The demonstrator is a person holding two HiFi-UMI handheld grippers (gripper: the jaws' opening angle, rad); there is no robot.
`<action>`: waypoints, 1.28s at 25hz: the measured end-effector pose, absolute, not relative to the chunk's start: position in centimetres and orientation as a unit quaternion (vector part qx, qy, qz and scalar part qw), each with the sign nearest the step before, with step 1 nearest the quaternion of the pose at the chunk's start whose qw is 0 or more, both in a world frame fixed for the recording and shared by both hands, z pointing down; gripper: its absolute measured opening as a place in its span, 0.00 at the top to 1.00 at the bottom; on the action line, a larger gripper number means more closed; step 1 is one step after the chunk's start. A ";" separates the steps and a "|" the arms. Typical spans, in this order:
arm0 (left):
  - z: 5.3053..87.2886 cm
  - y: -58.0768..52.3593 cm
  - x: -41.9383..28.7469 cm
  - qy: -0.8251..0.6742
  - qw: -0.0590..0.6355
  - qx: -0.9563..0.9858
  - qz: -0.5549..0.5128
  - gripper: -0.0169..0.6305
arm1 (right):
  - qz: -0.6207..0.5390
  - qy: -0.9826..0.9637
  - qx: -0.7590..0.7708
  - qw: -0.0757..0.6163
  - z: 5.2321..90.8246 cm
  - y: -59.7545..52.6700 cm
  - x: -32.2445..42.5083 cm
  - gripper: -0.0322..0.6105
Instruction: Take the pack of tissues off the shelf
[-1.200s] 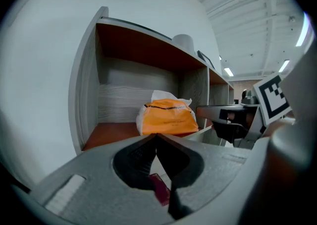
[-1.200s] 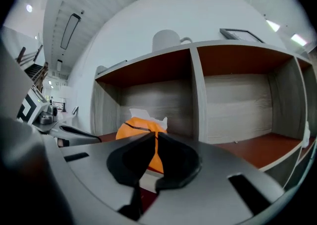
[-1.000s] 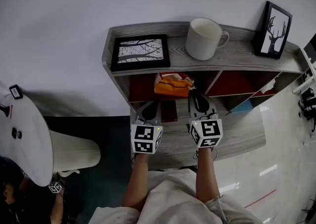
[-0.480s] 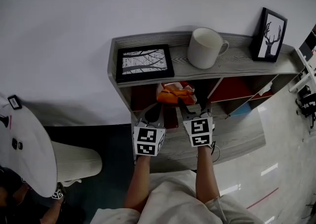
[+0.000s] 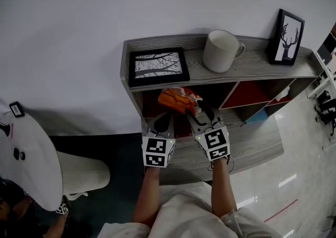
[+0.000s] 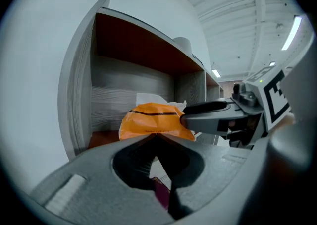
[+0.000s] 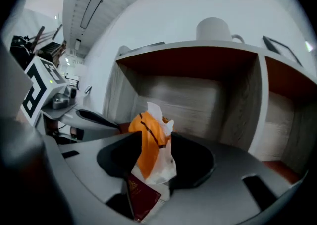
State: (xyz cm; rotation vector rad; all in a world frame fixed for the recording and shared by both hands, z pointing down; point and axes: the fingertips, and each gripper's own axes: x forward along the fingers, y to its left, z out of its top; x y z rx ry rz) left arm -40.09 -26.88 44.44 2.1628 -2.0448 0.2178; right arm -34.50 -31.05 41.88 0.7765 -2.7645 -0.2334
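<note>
Orange and white, the pack of tissues [image 5: 178, 100] is at the mouth of the leftmost compartment of the shelf [image 5: 252, 63], just under the top board, and it is tilted. My right gripper [image 5: 201, 118] reaches it from the near side. Its jaws have just been closing and now press on the pack from both sides, with the plastic crumpled between them. They stand rather wide, because the pack fills the gap. My left gripper [image 5: 160, 121] is just beside it, on the left, with its jaws brought together tip to tip and nothing between them. The pack lies beyond these tips. Below the pack I see a dark red booklet [image 7: 143, 196]. On the top board there are a flat picture frame [image 5: 159, 66] at the left, a white mug [image 5: 221, 51] in the middle and a standing deer picture [image 5: 287, 36] at the right.
</note>
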 end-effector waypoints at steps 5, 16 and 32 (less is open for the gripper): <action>44.4 -25.9 -40.6 -0.684 0.077 0.722 0.072 0.96 | -0.065 -0.951 0.265 0.145 42.9 -30.9 -34.7 0.53; 44.1 -25.4 -40.4 -0.675 0.074 0.731 0.069 0.96 | -0.096 -0.928 0.314 0.174 44.7 -31.0 -34.6 0.84; 45.6 -23.2 -41.0 -0.680 0.091 0.724 0.070 0.96 | -0.050 -0.939 0.328 0.089 42.9 -29.7 -32.2 0.92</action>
